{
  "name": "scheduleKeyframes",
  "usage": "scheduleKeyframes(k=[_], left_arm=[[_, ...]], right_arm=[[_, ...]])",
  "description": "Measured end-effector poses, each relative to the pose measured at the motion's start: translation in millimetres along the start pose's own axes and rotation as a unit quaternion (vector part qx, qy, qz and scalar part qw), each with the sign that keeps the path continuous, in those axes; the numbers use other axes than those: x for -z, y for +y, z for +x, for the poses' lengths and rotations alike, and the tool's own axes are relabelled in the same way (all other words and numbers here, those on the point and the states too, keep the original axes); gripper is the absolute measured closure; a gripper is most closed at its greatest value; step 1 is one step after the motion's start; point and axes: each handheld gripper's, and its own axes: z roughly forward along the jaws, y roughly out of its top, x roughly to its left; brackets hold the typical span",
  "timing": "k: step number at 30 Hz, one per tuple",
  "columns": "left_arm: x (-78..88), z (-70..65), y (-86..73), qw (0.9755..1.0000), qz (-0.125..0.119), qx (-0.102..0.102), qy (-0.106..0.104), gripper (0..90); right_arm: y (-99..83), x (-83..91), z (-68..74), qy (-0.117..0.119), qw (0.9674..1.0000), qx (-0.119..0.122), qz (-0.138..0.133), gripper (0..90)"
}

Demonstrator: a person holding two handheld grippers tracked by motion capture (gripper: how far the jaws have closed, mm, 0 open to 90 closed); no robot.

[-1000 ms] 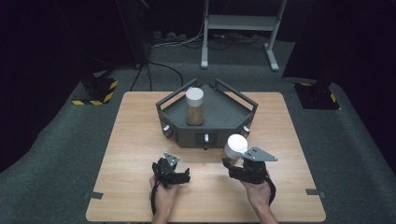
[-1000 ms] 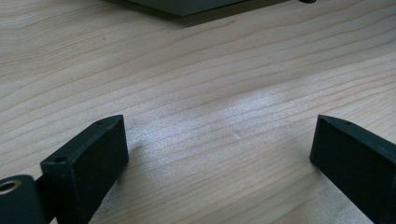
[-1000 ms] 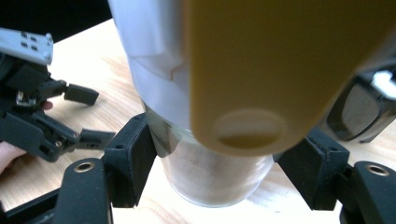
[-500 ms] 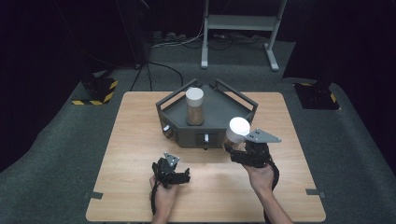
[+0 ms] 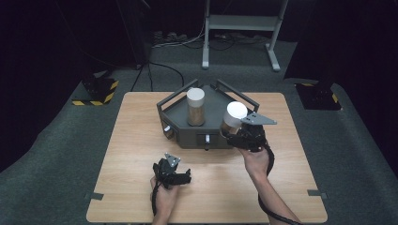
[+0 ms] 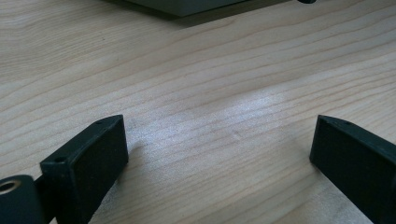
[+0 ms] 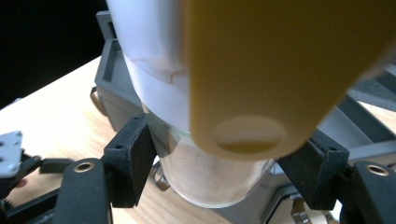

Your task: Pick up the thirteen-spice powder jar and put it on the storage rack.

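A pale wooden table [image 5: 141, 140] carried a dark grey, angular tray [image 5: 213, 133] with raised rail-like edges, set toward the far middle of the tabletop. Inside that tray, toward its left-centre, a jar [image 5: 195, 107] stood upright: a clear cylinder with tan contents and a white lid. A second jar [image 5: 233, 117] of the same kind was at the tray's right front corner, lifted and clasped by the right gripper [image 5: 234, 133]; in the right gripper view its two black jaws pressed on either side of the jar's clear glass body [image 7: 210, 177], below the broad white lid [image 7: 149, 70], with a blurred yellow shape [image 7: 280, 70] close to the lens overlapping the jar. The person's right hand [image 5: 256, 161] reached up from the near edge to the tray's right front. The left gripper [image 5: 171, 172] rested low over the table, nearer the person than the tray's front; its jaws stood wide apart with only bare wood grain [image 6: 219, 121] between them, clasping nothing.
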Motion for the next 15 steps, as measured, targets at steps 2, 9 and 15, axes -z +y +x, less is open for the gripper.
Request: scheduleKeyframes(k=[2, 9, 15], left_arm=[[0.0, 0.0, 0.0, 1.0000, 0.000, -0.001, 0.000, 4.3], [0.0, -0.1, 0.1, 1.0000, 0.000, -0.001, 0.000, 4.2], [0.0, 0.0, 0.0, 1.0000, 0.000, -0.001, 0.000, 4.2]], right_arm=[[2.7, -4.8, 0.4, -0.007, 1.0000, 0.000, 0.000, 30.8], [11.4, -20.3, -2.7, -0.020, 0.9998, -0.004, 0.001, 30.9], [16.6, -32.0, -4.6, -0.031, 0.9994, -0.010, 0.009, 30.8]])
